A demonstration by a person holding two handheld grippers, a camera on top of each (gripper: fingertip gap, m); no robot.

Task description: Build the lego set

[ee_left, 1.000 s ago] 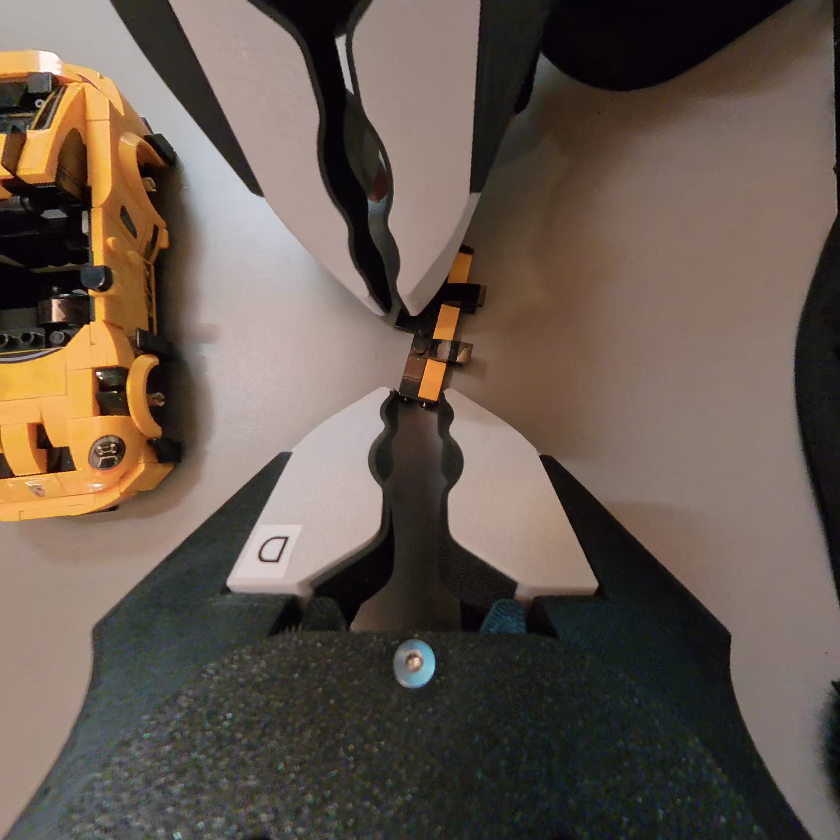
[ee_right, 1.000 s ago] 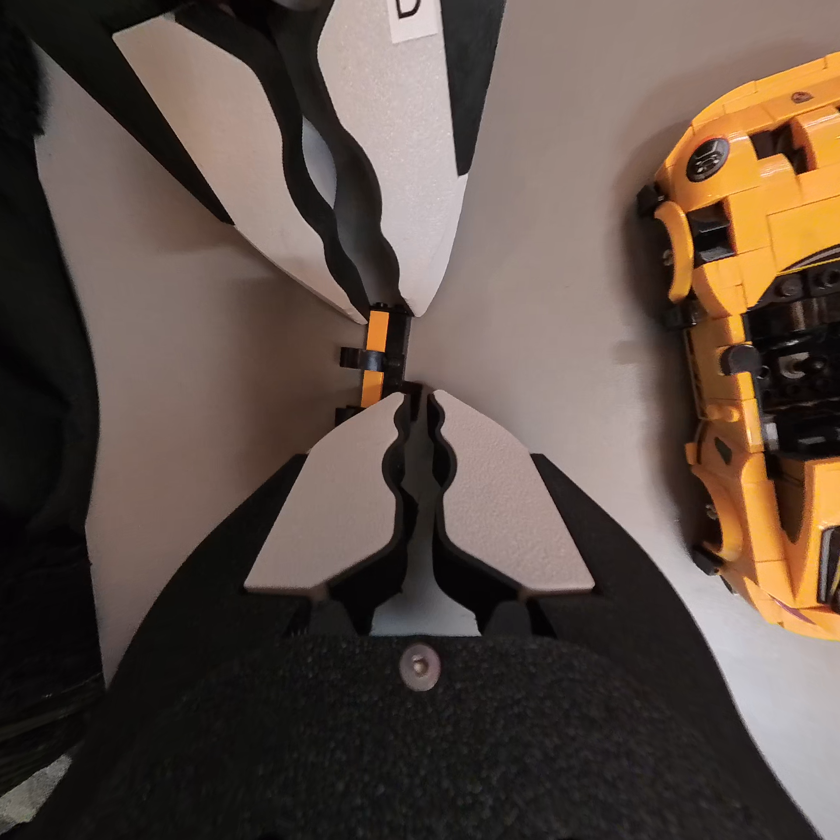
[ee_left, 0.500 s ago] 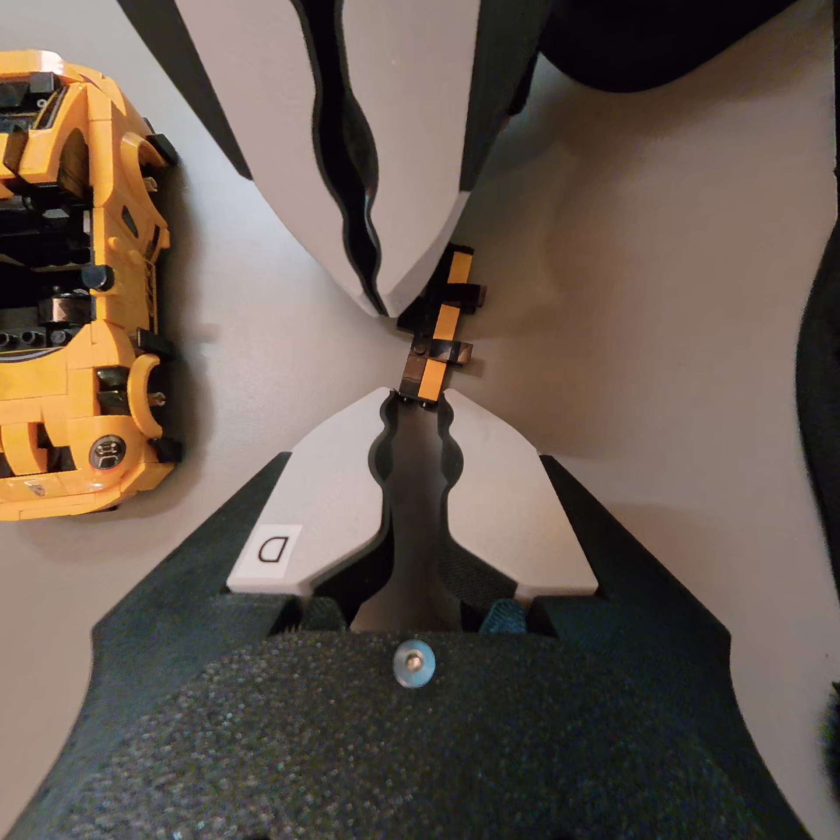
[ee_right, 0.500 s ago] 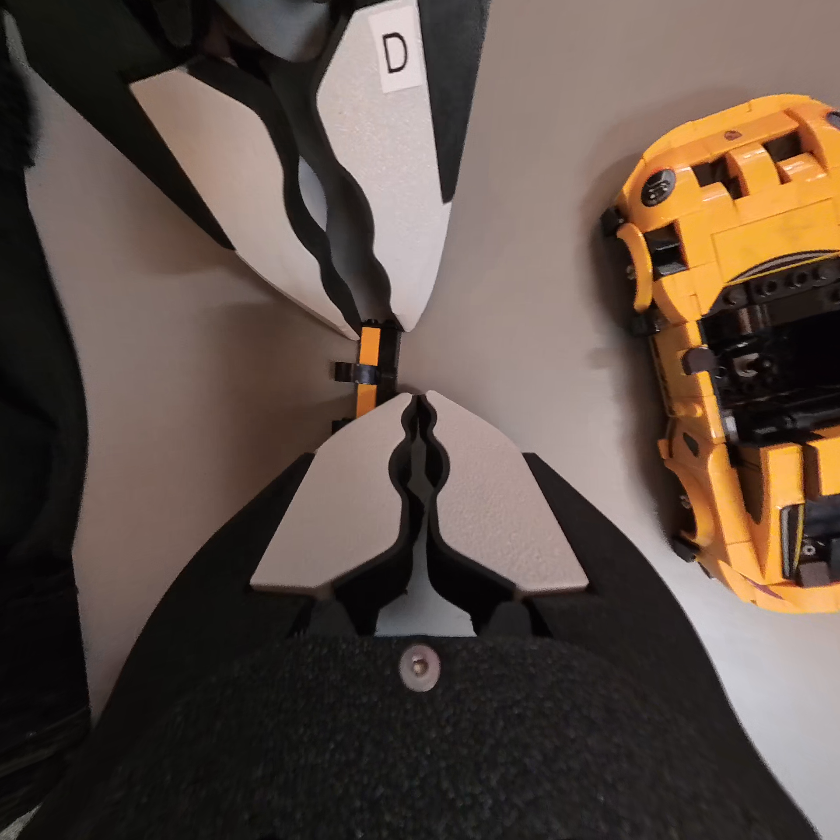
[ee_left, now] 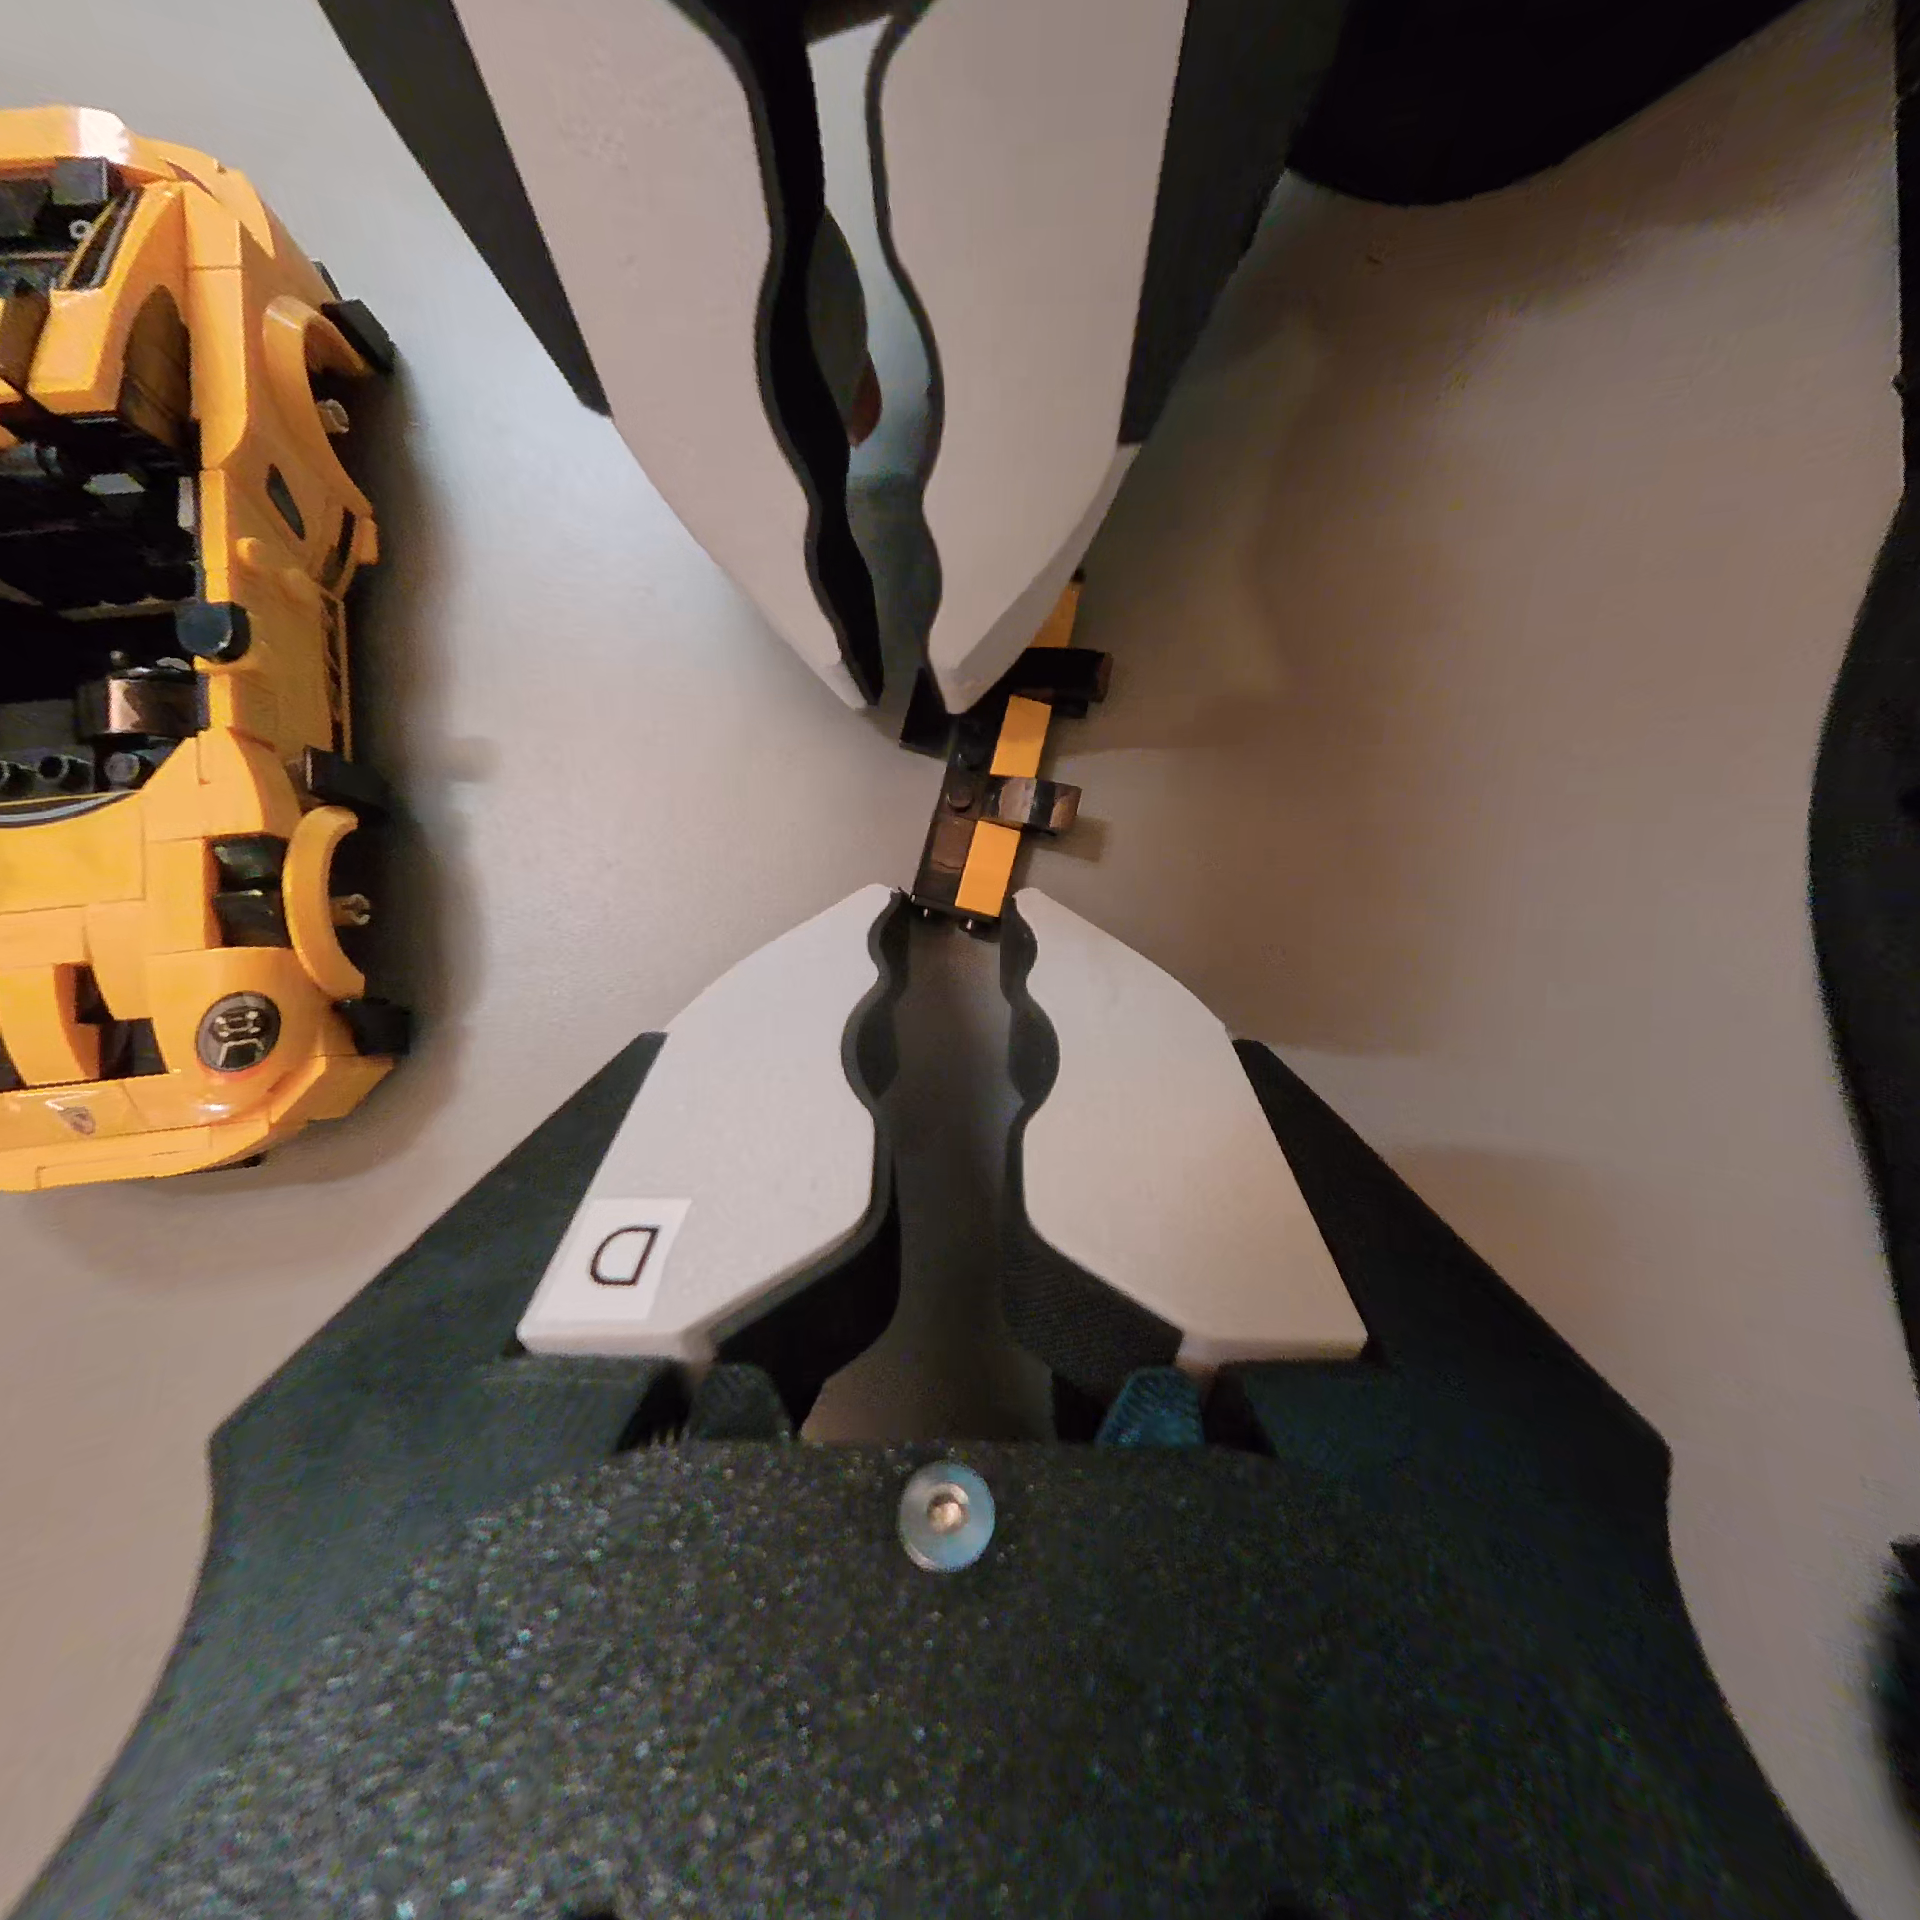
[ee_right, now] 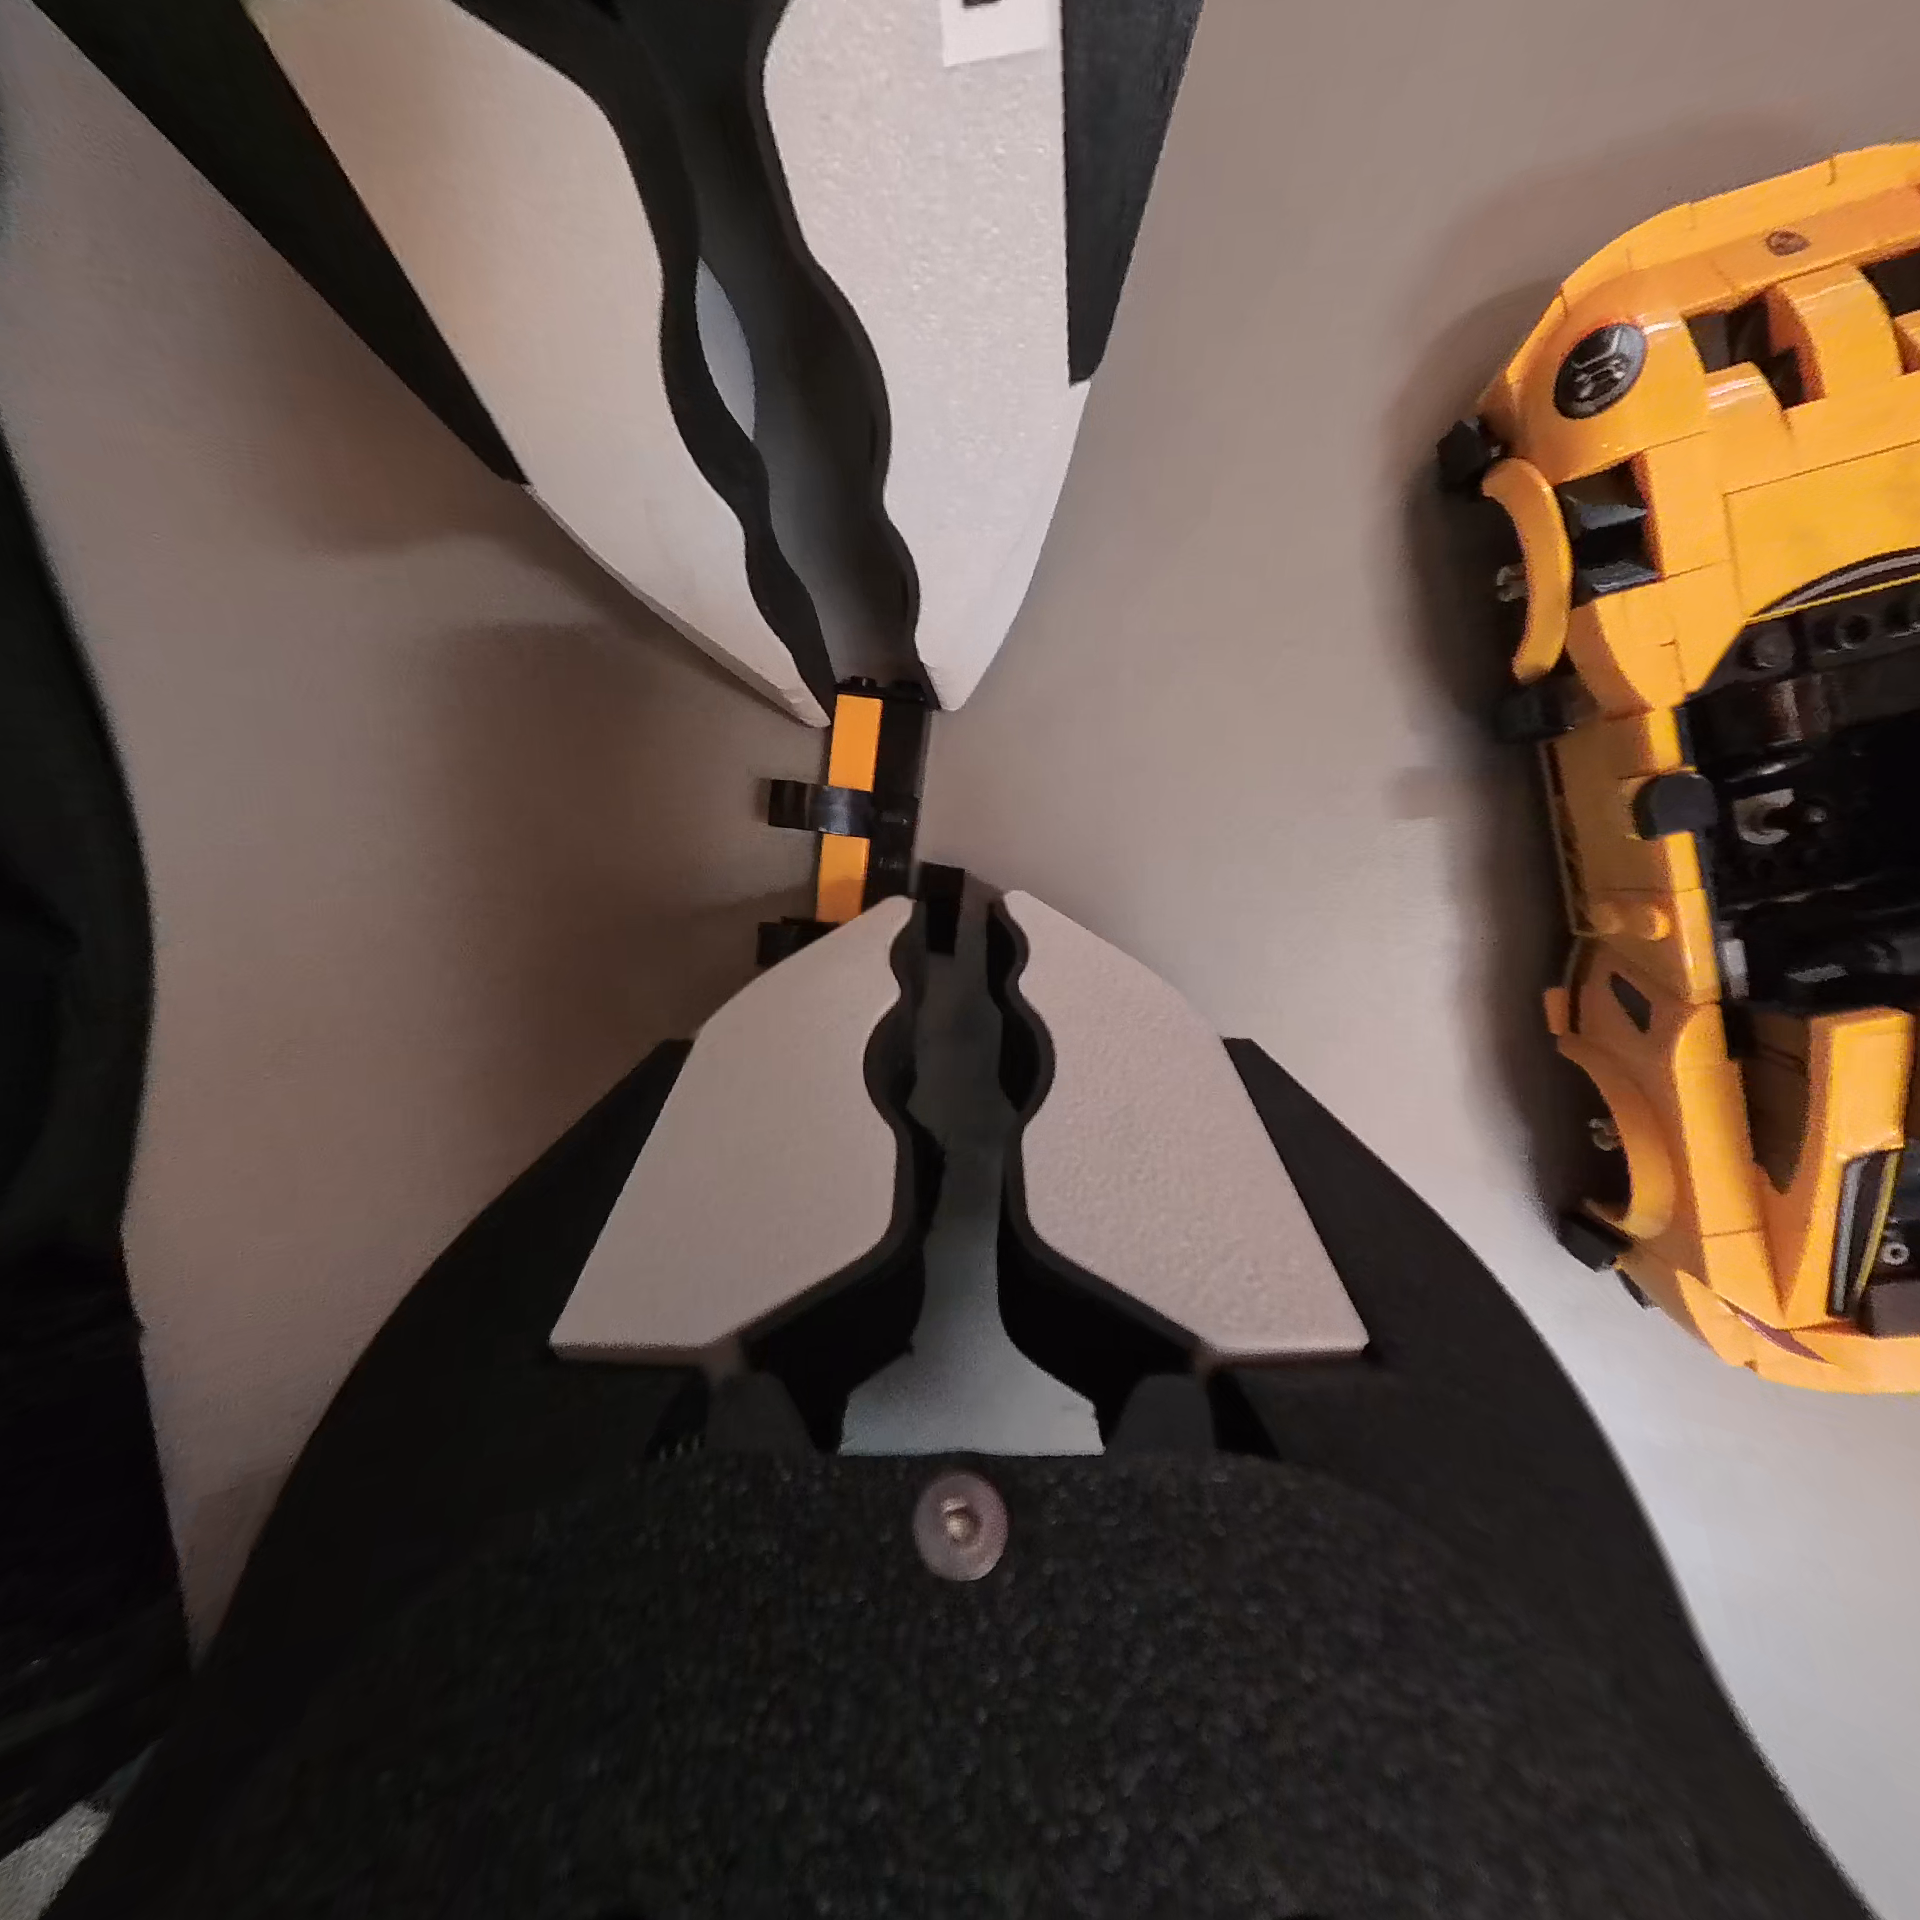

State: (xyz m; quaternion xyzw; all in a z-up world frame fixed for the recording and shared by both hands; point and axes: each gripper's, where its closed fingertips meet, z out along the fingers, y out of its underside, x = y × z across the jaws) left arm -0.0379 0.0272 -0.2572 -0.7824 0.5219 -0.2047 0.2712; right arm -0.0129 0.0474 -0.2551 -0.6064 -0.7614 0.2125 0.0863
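1. Your left tool [ee_left: 954, 902] grips the near end of a slim black-and-yellow lego strip [ee_left: 992, 805], its fingers closed on the piece.
2. Your right tool [ee_right: 951, 902] meets the strip [ee_right: 862, 800] from the opposite end; its fingers stand slightly parted around a small black piece [ee_right: 940, 904], and you cannot tell whether they clamp it.
3. The strip hangs between both tips above the pale counter [ee_left: 1455, 727].
4. Farther off to the side, the yellow lego car [ee_left: 156, 644] rests on the counter, well apart from the tools.
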